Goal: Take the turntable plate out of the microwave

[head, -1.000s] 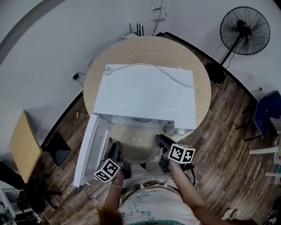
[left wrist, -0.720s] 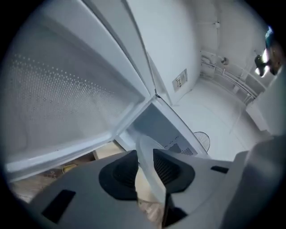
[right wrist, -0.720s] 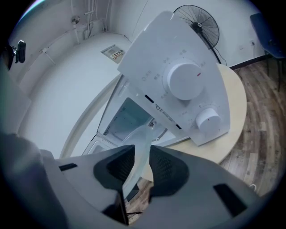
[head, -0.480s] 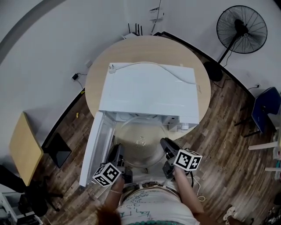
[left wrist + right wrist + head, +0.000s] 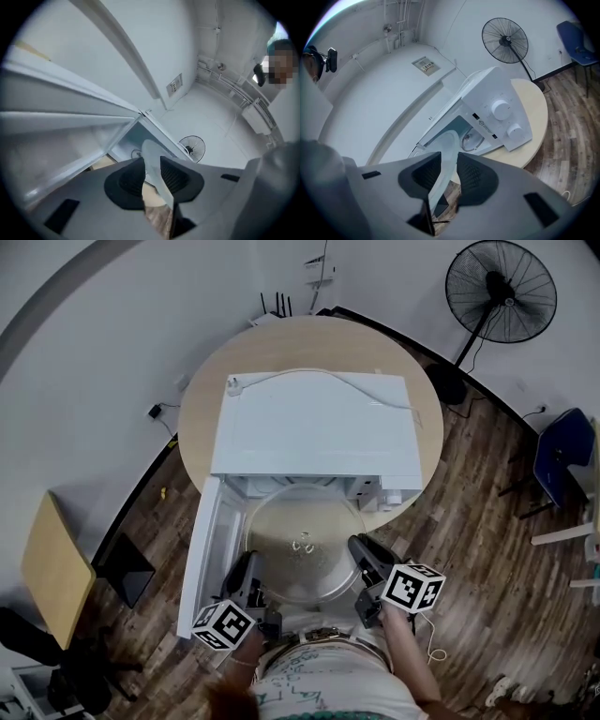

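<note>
The clear glass turntable plate [image 5: 302, 542] hangs level in front of the white microwave [image 5: 314, 427], whose door [image 5: 208, 549] stands open to the left. My left gripper [image 5: 251, 577] is shut on the plate's left rim, and its jaws have just been closing a little tighter. My right gripper [image 5: 361, 557] is shut on the right rim. In the left gripper view the plate's edge [image 5: 152, 159] runs between the pads of the left gripper [image 5: 151, 176]. In the right gripper view the plate [image 5: 445, 152] sits likewise in the right gripper [image 5: 449, 176], with the microwave [image 5: 497, 112] beyond.
The microwave stands on a round wooden table [image 5: 202, 399], with a white cord [image 5: 319, 376] across its top. A standing fan [image 5: 497, 292] is at the back right, a blue chair [image 5: 562, 465] at the right, a small wooden table [image 5: 56, 563] at the left.
The plate has come out of the microwave's cavity toward me and risen. Both grippers rose with it, keeping hold of its rims.
</note>
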Demonstrator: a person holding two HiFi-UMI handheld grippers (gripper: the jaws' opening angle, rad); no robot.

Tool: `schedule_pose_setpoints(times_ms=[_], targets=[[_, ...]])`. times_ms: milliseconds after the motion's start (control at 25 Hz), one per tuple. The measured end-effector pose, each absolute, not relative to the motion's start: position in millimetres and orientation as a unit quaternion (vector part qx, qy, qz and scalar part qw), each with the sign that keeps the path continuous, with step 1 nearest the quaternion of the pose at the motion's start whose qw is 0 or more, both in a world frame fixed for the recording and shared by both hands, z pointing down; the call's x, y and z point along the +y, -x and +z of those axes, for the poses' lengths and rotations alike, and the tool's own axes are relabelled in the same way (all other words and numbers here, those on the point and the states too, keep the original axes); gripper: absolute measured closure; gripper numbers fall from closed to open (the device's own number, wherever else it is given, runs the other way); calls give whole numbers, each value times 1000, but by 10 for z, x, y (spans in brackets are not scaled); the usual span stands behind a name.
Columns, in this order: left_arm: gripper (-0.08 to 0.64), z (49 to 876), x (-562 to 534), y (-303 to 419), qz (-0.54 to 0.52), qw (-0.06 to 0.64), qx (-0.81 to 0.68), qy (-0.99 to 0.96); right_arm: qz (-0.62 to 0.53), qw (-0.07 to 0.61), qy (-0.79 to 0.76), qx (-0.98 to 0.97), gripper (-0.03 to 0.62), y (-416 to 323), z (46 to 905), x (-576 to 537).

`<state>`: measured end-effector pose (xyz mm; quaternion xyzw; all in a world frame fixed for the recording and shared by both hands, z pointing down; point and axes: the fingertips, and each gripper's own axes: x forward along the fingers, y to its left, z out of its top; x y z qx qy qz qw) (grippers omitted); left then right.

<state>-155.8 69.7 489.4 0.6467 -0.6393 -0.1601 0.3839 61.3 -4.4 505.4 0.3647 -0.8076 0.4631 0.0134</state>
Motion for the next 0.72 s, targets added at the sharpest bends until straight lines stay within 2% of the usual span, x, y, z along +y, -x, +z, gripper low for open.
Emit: schedule_pose_setpoints(times_ms=[720], targets=[[462,4253,546,1765,-195,342,-632,-668,445,-26,-363,-818,499,-439,4410,-171]])
